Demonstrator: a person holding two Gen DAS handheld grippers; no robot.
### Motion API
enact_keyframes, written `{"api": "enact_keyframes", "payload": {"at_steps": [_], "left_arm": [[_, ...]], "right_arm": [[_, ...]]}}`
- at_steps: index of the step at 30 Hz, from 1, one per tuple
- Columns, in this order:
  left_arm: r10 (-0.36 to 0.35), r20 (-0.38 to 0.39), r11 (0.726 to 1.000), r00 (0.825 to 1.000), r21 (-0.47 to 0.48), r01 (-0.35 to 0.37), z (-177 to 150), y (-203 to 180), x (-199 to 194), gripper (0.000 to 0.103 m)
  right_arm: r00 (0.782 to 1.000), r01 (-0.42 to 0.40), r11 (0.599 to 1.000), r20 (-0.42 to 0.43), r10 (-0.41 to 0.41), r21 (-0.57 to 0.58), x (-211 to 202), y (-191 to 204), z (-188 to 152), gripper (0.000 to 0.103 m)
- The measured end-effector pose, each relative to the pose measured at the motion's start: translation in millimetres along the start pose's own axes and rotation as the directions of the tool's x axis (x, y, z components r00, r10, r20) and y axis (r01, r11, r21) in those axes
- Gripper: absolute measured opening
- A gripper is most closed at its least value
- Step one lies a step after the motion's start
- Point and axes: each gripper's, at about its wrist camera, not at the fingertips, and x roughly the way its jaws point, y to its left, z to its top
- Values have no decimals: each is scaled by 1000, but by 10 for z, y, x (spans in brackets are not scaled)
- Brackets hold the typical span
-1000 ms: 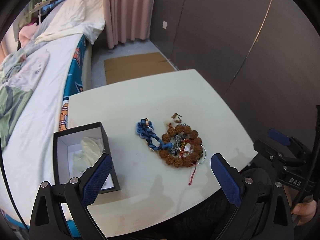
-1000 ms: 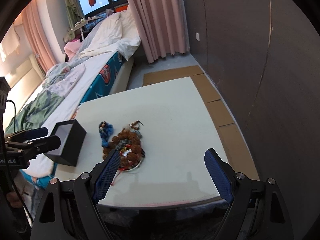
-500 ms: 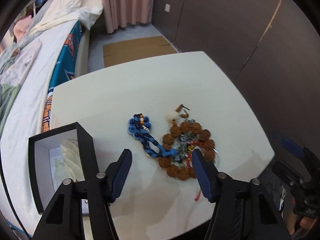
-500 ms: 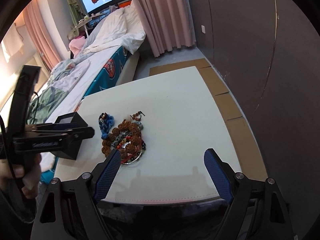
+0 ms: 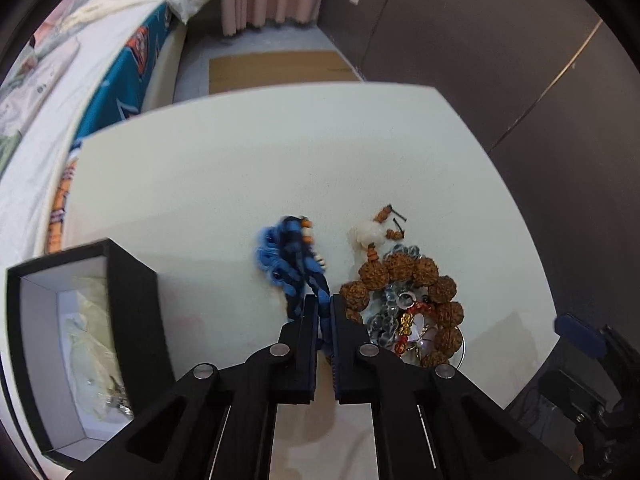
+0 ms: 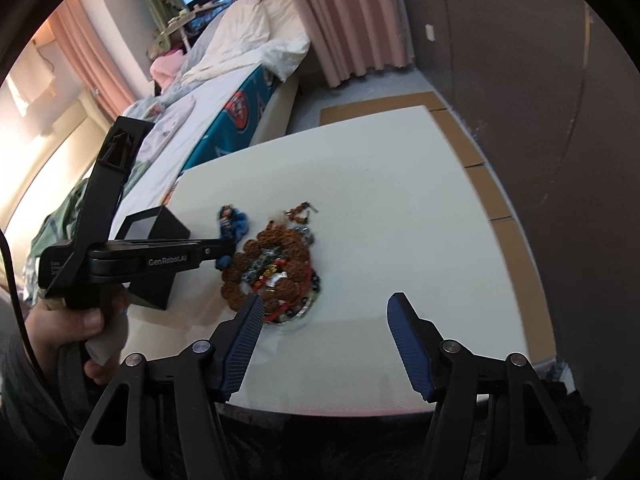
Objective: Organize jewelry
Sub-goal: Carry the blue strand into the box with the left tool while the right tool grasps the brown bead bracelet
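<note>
A blue braided bracelet [image 5: 294,258] lies on the white table [image 5: 240,168], left of a pile with a brown bead bracelet [image 5: 404,280], clear beads and red-gold charms. My left gripper [image 5: 324,302] is shut on the near end of the blue bracelet. In the right wrist view the left gripper [image 6: 226,250] reaches in from the left onto the blue bracelet [image 6: 234,220], beside the brown bead pile [image 6: 276,268]. My right gripper [image 6: 324,312] is open and empty, just in front of the pile.
An open black box [image 5: 84,344] with a white lining and pale tissue stands at the table's left front; it also shows in the right wrist view [image 6: 160,232]. A bed [image 5: 60,80] runs along the left. Dark wall panels [image 5: 500,60] stand to the right. Cardboard [image 5: 276,70] lies on the floor beyond.
My left gripper has moved forward and down to the jewelry and closed from wide open onto the blue bracelet. My right gripper has moved closer to the pile, staying open.
</note>
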Motion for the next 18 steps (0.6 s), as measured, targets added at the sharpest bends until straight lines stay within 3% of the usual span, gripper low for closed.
{"api": "enact_keyframes", "payload": {"at_steps": [2, 6, 13, 18], "left_arm": [[-10, 29, 1000, 1000, 12, 10, -19, 7, -107, 5], [-18, 74, 1000, 997, 9, 17, -8, 59, -318, 5], [-46, 137, 999, 990, -6, 48, -7, 184, -669, 5], [-51, 159, 998, 986, -15, 54, -45, 258, -837, 5]], "right_arm": [[1000, -17, 1000, -16, 17, -1, 74, 16, 45, 65], [997, -46, 999, -54, 46, 8, 235, 29, 135, 46], [988, -84, 996, -125, 86, 22, 533, 96, 314, 46], [982, -71, 997, -173, 72, 10, 766, 188, 416, 46]]}}
